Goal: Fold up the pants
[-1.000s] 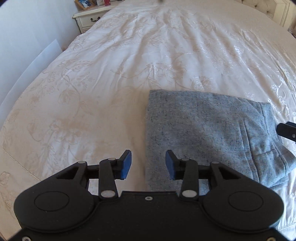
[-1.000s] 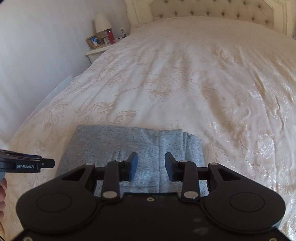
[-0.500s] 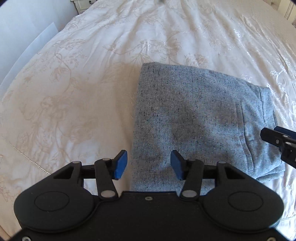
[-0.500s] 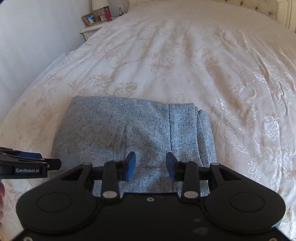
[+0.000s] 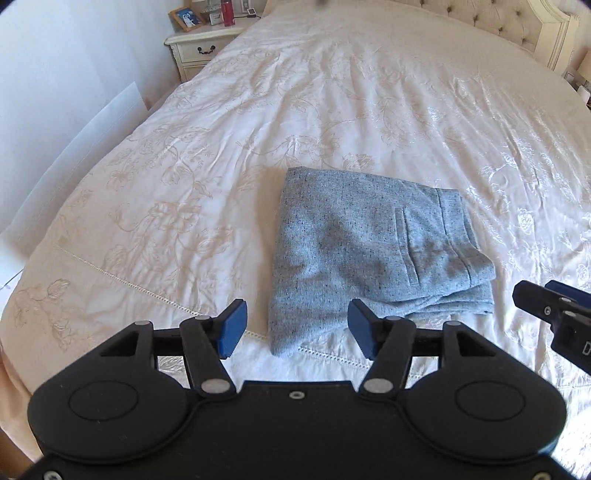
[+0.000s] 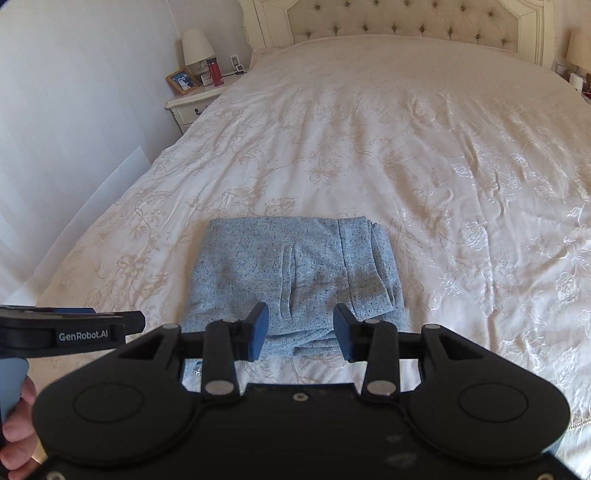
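The grey speckled pants (image 5: 373,254) lie folded into a compact rectangle on the cream bedspread (image 5: 332,110) near its front edge; they also show in the right wrist view (image 6: 295,273). My left gripper (image 5: 297,332) is open and empty, held above the front left corner of the pants. My right gripper (image 6: 299,332) is open and empty above the front edge of the pants. The right gripper's tip shows at the right of the left wrist view (image 5: 546,302). The left gripper shows at the left of the right wrist view (image 6: 74,328).
A nightstand (image 6: 192,107) with a lamp (image 6: 197,46), a photo frame and a red bottle stands at the far left of the bed. A tufted headboard (image 6: 406,18) is at the far end. A white wall (image 6: 74,110) runs along the left.
Both grippers have pulled back and up from the pants, so more of the bed shows. Both stay open and the pants have not moved.
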